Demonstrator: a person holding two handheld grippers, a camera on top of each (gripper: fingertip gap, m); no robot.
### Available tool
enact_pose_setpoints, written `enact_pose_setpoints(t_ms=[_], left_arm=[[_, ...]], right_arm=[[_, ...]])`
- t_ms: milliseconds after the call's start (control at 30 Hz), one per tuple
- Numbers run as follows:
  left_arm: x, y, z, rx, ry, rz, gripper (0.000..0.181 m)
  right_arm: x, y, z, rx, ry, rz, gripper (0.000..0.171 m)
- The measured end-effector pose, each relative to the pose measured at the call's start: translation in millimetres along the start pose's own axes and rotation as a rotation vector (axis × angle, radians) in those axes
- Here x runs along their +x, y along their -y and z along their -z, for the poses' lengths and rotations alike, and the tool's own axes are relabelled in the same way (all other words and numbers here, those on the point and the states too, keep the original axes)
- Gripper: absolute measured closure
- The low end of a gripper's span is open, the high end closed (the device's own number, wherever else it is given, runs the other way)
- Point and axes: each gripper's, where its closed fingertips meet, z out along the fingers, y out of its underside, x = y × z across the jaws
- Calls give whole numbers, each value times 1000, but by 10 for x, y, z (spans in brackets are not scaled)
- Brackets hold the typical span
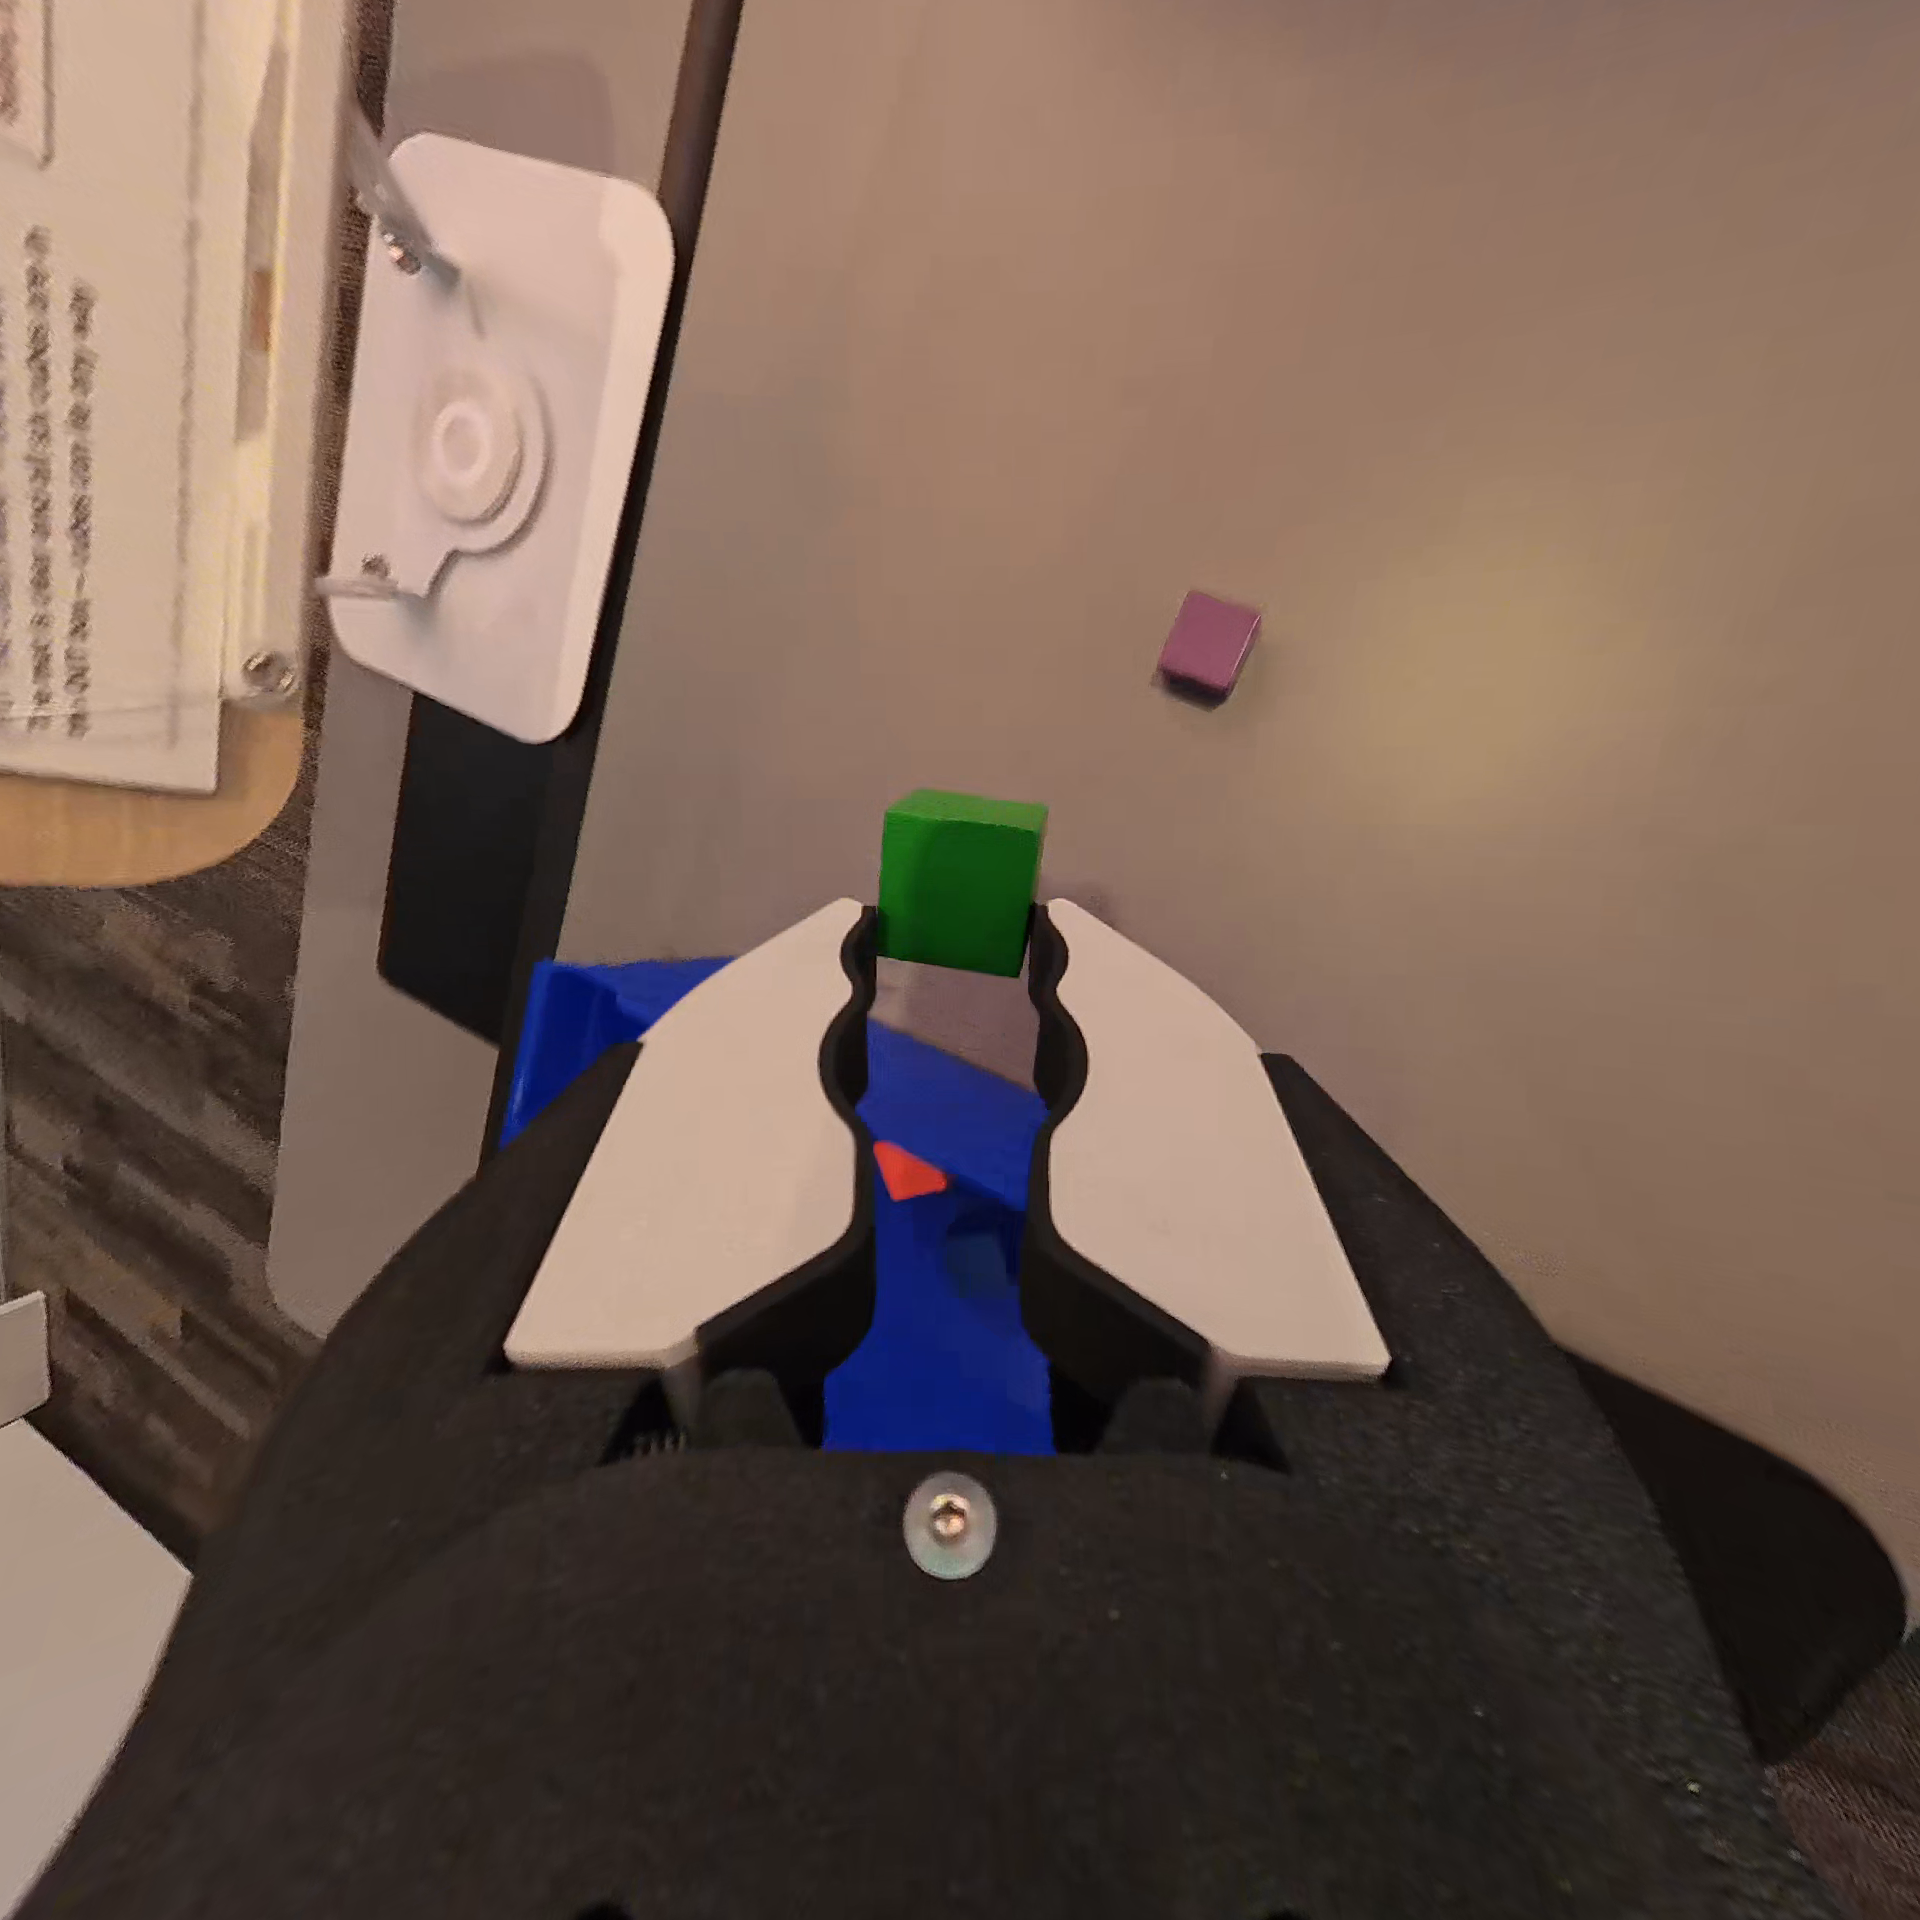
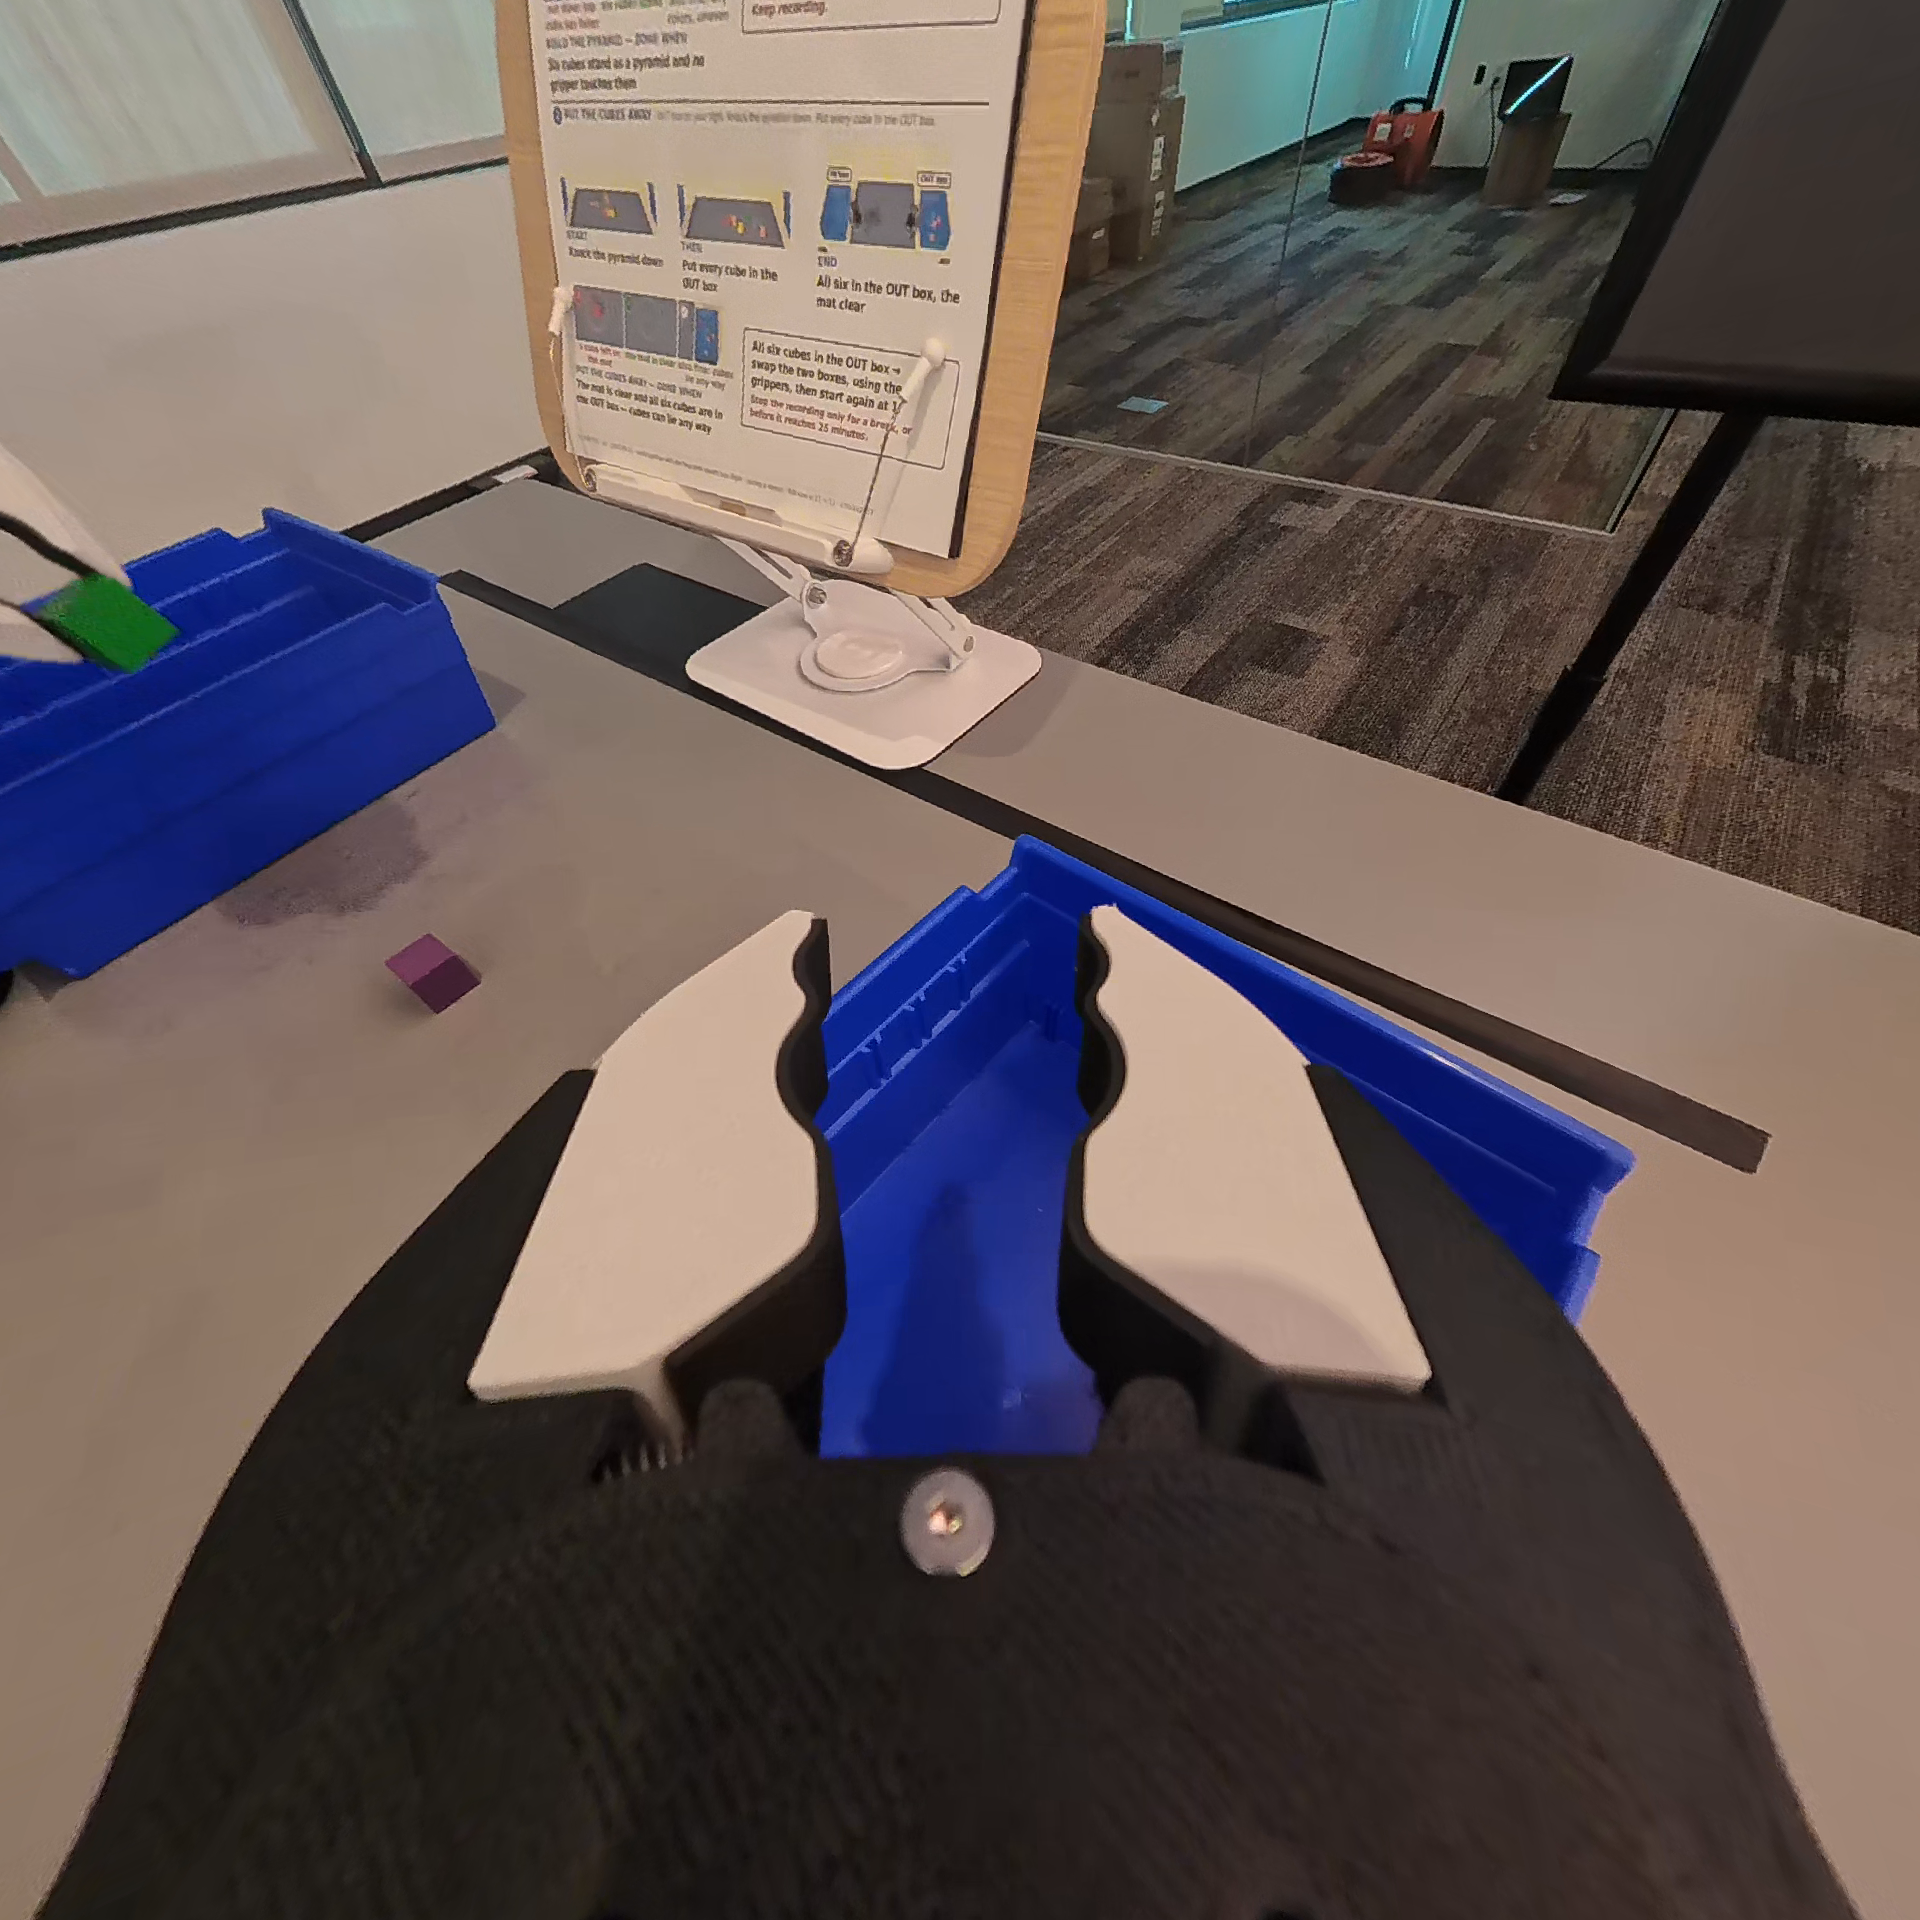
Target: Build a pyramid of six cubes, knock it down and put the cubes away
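My left gripper (image 1: pixel 954 920) is shut on a green cube (image 1: pixel 961 873) and holds it above a blue box (image 1: pixel 582 1029). Between the fingers I see a red cube (image 1: pixel 909 1174) lying in that box. A purple cube (image 1: pixel 1210 644) lies alone on the grey mat beyond. In the right wrist view the green cube (image 2: pixel 104 623) hangs over the left blue box (image 2: pixel 260 727), and the purple cube (image 2: pixel 431 971) lies on the mat between the boxes. My right gripper (image 2: pixel 951 925) is open and empty above a second blue box (image 2: pixel 1351 1049), whose visible floor is bare.
A white stand base (image 2: pixel 862 675) carries a wooden board with a printed sheet (image 2: pixel 790 260) at the table's far edge. The base also shows in the left wrist view (image 1: pixel 499 436). A black strip (image 2: pixel 1455 1049) edges the mat. Carpet floor lies beyond the table. The left gripper's tips are roughly 40 cm from the right gripper's.
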Motion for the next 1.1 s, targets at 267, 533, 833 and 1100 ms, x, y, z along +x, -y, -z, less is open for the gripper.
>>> enact_pose_setpoints(t_ms=[267,533,833,1100], left_arm=[[510,293,-632,-117,-110,-41,153],[746,377,-1092,-188,-158,-90,153],[817,301,-1368,-267,-170,-119,154],[888,420,-1459,-253,-183,-158,154]], right_arm=[[-69,37,-17,4,17,16,125],[-122,58,-22,7,33,24,125],[-141,71,-22,7,43,28,125],[-144,84,-12,15,47,26,125]])
